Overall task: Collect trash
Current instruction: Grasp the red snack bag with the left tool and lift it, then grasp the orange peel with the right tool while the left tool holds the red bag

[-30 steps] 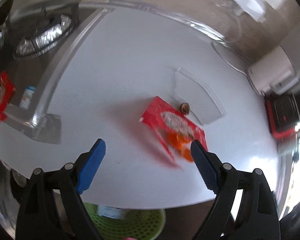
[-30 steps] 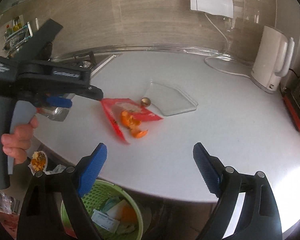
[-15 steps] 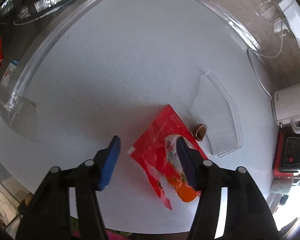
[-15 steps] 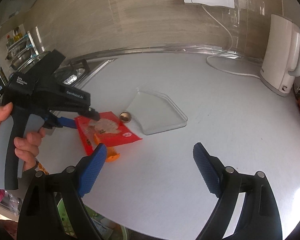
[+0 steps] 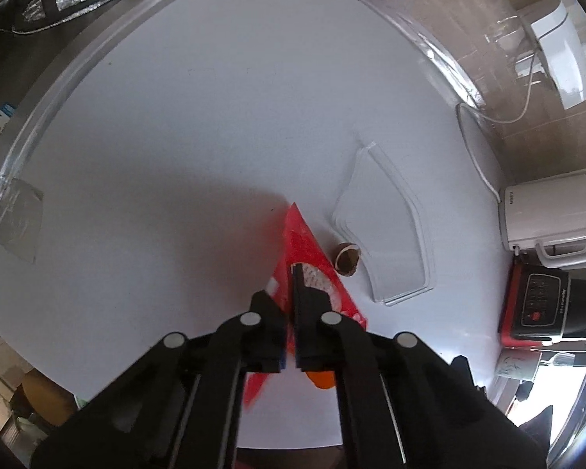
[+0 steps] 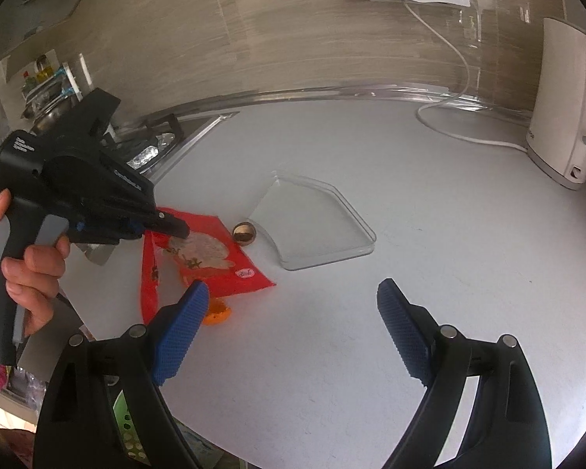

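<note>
Left tool (image 5: 292,273) clamps the red wrapper's (image 5: 306,242) near edge; right tool (image 6: 293,293) gapes beside it.

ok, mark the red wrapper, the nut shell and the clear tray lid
red wrapper (image 6: 215,269): right wrist view, flat printed face.
nut shell (image 6: 244,232): right wrist view, open hollow side.
clear tray lid (image 6: 316,226): right wrist view, flat centre panel.

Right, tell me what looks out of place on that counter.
Litter on the white counter: a red wrapper pinched by the left tool, orange peel at its near edge, a nut shell and an empty clear tray beside it.
</note>
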`<act>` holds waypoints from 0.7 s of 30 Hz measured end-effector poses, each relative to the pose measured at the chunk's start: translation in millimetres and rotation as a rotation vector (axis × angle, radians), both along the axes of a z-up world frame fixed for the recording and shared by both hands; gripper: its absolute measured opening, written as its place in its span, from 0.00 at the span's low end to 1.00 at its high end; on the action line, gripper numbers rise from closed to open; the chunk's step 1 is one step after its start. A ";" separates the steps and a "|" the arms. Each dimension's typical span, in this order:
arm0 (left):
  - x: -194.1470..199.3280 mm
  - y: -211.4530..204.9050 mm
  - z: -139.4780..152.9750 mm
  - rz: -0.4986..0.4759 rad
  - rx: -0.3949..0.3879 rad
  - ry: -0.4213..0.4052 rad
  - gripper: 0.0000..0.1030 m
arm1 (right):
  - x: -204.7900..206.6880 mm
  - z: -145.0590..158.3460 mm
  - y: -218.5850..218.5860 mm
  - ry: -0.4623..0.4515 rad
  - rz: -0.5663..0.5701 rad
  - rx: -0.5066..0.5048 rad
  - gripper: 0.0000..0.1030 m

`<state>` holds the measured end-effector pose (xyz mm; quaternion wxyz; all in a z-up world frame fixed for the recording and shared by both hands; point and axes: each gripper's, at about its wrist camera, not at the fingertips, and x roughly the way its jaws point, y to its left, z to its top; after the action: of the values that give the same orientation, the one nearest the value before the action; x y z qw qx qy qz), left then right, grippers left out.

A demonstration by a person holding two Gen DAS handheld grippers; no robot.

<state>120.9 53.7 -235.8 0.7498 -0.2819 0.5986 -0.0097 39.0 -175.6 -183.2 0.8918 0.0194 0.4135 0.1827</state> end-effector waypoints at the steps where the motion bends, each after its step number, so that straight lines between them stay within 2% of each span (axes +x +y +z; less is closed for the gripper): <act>1: -1.5 1.5 3.4 -0.001 -0.009 -0.011 0.01 | -0.1 -0.6 2.3 -0.001 0.006 -0.003 0.85; 9: -20.8 17.7 50.9 0.009 -0.037 -0.133 0.01 | -5.4 -9.7 29.6 0.010 0.091 -0.019 0.82; 14: -40.5 31.9 88.7 -0.001 0.023 -0.213 0.01 | -5.0 -23.0 55.7 0.021 0.150 -0.011 0.82; 17: -56.8 44.3 100.7 -0.015 0.065 -0.237 0.01 | 2.0 -32.8 71.0 0.021 0.163 -0.017 0.82; 21: -77.7 55.6 106.0 -0.041 0.099 -0.250 0.01 | 11.4 -43.2 89.6 0.023 0.174 -0.046 0.77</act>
<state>43.2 109.3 -129.9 0.8310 -0.2290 0.5060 -0.0307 50.5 -86.1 -226.4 0.8679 -0.0352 0.4280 0.2497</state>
